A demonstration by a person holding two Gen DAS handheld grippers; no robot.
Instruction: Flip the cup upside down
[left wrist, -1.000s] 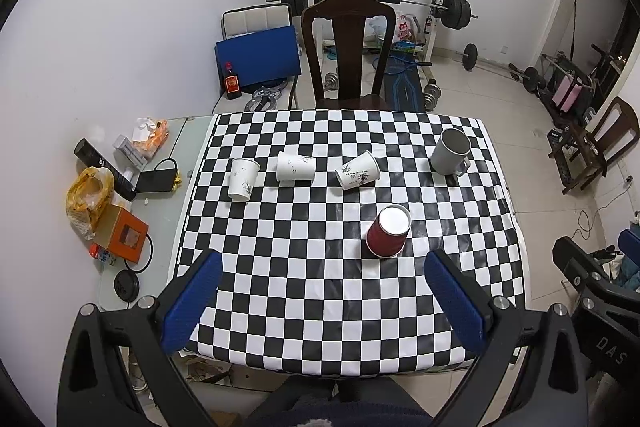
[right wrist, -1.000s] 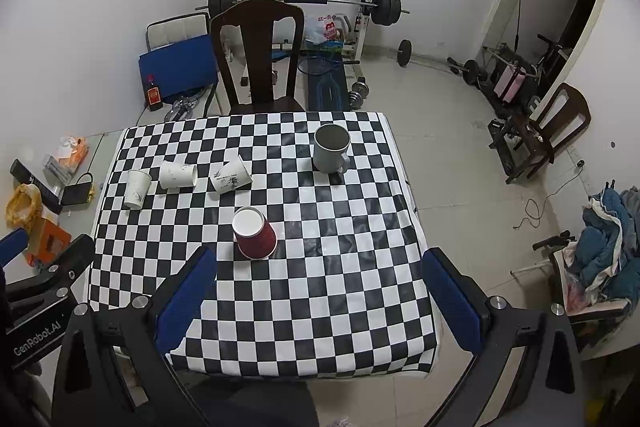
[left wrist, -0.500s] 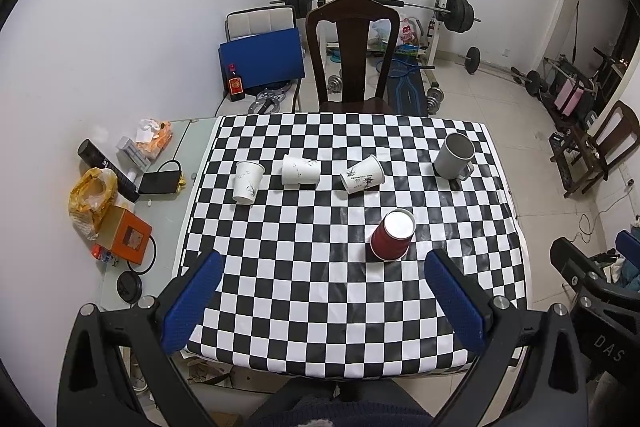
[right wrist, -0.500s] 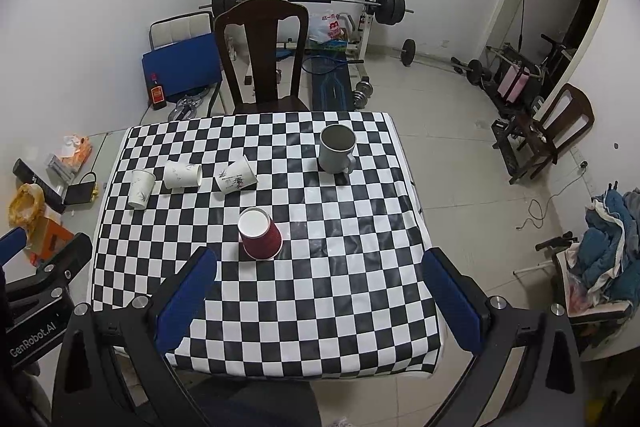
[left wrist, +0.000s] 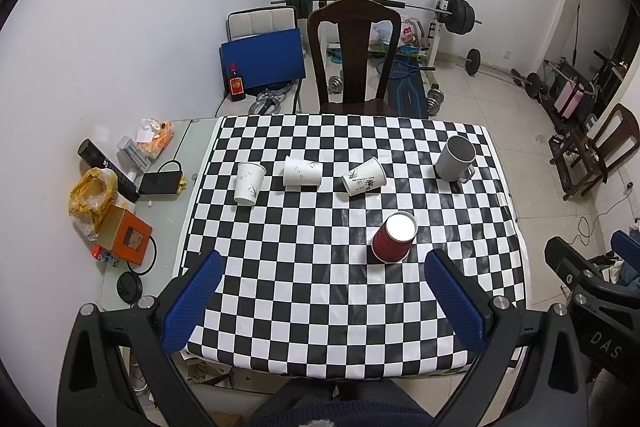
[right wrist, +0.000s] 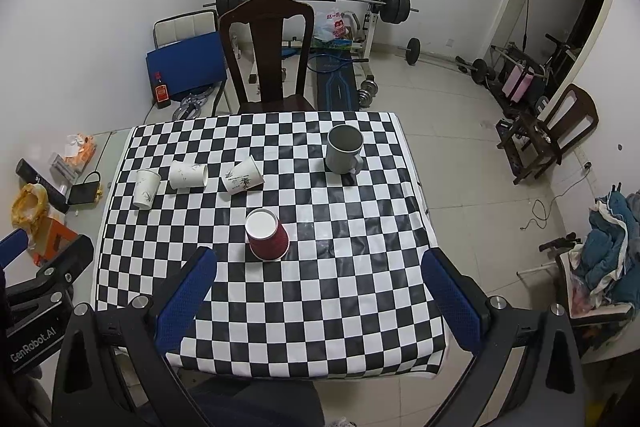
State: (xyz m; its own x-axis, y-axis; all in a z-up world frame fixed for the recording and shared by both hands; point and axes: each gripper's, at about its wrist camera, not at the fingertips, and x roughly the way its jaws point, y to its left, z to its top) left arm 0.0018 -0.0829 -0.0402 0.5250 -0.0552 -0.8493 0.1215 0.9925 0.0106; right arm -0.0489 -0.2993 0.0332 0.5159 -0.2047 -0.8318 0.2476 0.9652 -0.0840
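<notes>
Left gripper [left wrist: 322,281]: fingers [left wrist: 192,301] spread wide, nothing between them, held above the near edge of the counter [left wrist: 304,279]. Right gripper [right wrist: 318,281]: same, blue pads apart and empty, also over the near edge. Each gripper's body shows at the edge of the other's view.

Red cup [left wrist: 394,237] sits on the checkered cloth just beyond the fingers, right of centre in the left view, left of centre in the right view [right wrist: 267,235]. Its white top end faces the camera; looks like the open mouth with a white lining, but it could be the base, can't tell from this angle. Neither gripper touches it.

Further back, a row of three white paper cups: left cup [left wrist: 249,183] stands mouth up, slightly tilted by the lens; middle cup [left wrist: 303,171] lies on its side; third cup [left wrist: 363,176] also lies on its side, mouth pointing right. All three apart from each other.

Grey mug [left wrist: 456,158] upright near the far right corner, handle toward the camera.

Off the cloth at left: orange box [left wrist: 125,235], yellow bag [left wrist: 93,189], black cable. Behind the counter: dark wooden chair [left wrist: 354,55], barbell rack [left wrist: 444,15], blue board [left wrist: 262,58].
</notes>
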